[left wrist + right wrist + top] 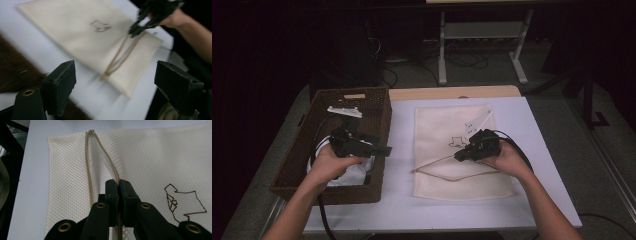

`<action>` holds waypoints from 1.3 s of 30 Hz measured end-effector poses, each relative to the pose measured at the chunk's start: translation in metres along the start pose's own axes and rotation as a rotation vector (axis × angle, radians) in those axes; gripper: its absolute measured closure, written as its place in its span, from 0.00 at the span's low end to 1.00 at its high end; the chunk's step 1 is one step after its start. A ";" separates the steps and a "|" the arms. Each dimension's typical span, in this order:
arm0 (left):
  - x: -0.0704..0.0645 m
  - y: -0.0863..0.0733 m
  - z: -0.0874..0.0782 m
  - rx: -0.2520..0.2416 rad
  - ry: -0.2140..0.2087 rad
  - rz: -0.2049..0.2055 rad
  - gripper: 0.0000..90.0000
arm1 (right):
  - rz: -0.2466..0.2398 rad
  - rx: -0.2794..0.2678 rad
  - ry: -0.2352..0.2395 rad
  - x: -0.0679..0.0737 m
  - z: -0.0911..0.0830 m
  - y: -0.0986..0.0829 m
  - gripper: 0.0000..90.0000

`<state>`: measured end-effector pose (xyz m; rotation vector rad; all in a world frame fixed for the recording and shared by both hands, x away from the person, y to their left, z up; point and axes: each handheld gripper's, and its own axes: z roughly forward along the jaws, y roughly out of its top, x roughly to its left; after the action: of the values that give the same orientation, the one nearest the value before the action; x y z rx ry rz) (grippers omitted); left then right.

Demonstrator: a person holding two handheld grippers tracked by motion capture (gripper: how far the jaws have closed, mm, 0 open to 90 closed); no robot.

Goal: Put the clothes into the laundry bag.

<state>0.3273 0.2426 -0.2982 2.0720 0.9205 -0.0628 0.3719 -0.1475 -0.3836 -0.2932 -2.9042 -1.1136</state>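
STEP: opening mesh laundry bag (pixel 462 150), flat on white table (pixel 402 200) beside wicker basket (pixel 377 107) | RIGHT: right gripper (pixel 119 185) clamped on one zipper edge (pixel 110 168); lift gently, avoid tearing mesh | LEFT: left gripper (pixel 115 82) spread wide, empty, over basket edge; pinch opposite edge, pull apart evenly

Cream mesh bag (pixel 462 150) with brown embroidery; dark brown woven basket (pixel 377 107).

mesh bag (pixel 462 150) | cream, embroidered outline | flat on table | zipper (pixel 90 165) edge lifted open
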 end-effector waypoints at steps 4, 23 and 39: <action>0.019 -0.006 -0.021 0.035 0.164 -0.009 0.19 | 0.000 0.000 -0.002 0.001 0.000 0.000 0.94; 0.068 -0.059 -0.055 0.236 0.504 -0.152 0.16 | -0.005 0.010 -0.011 0.001 0.002 0.001 0.94; 0.090 -0.069 -0.024 0.397 0.393 -0.259 0.12 | -0.004 0.015 -0.007 0.000 0.007 0.002 0.94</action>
<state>0.3427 0.3382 -0.3620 2.3612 1.5161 0.0294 0.3722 -0.1416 -0.3878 -0.2927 -2.9191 -1.0938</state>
